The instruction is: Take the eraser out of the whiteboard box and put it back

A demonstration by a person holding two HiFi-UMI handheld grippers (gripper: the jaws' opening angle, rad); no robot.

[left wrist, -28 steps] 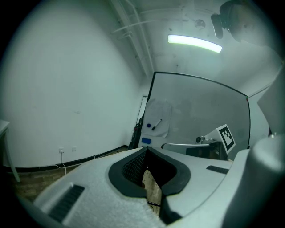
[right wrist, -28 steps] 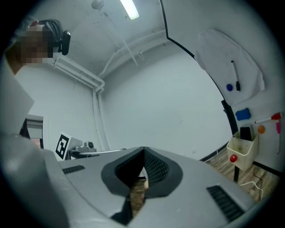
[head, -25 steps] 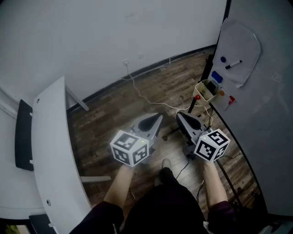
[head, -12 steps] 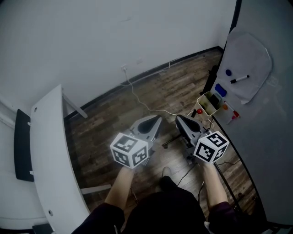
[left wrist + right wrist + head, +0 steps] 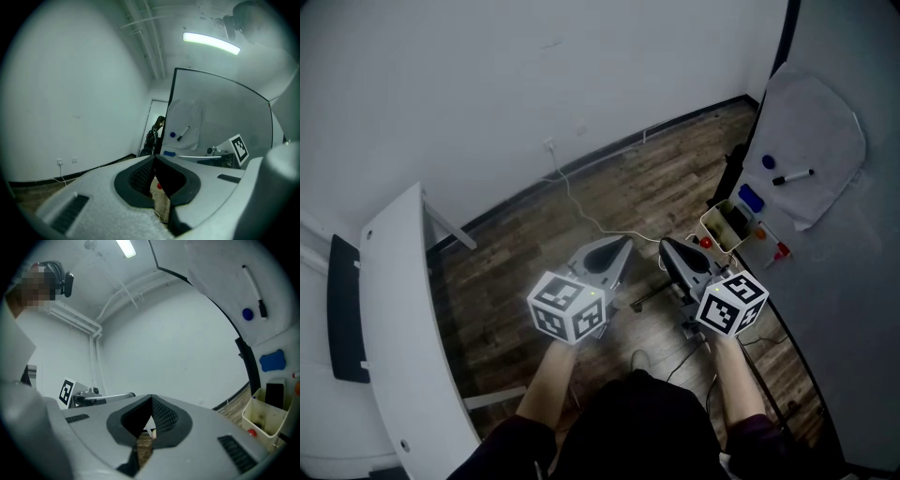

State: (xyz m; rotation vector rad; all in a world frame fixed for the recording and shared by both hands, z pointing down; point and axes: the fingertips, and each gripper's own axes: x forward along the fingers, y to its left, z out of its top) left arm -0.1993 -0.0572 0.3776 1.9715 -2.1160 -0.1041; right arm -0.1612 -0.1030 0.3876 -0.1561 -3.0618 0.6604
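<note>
A cream whiteboard box (image 5: pixel 724 226) hangs at the lower edge of the whiteboard (image 5: pixel 853 281) on the right. A black eraser (image 5: pixel 274 394) stands upright inside the box (image 5: pixel 264 416). Right of the left gripper, my right gripper (image 5: pixel 667 248) is shut and empty, pointing level, a short way left of the box. My left gripper (image 5: pixel 622 247) is also shut with nothing between its pads. In the left gripper view the whiteboard (image 5: pixel 220 117) stands ahead past the closed gripper (image 5: pixel 154 158). The right gripper (image 5: pixel 151 399) shows its tips touching.
On the whiteboard are a white sheet (image 5: pixel 816 131), a black marker (image 5: pixel 793 176), a round blue magnet (image 5: pixel 768 162) and a blue block (image 5: pixel 751 199). A red knob (image 5: pixel 705 242) sits by the box. A white table (image 5: pixel 398 328) and dark chair (image 5: pixel 344 309) stand left. A cable (image 5: pixel 581 202) crosses the wooden floor.
Both grippers, still shut, have moved together towards the whiteboard; the box and board now sit closer to the right gripper's tips.
</note>
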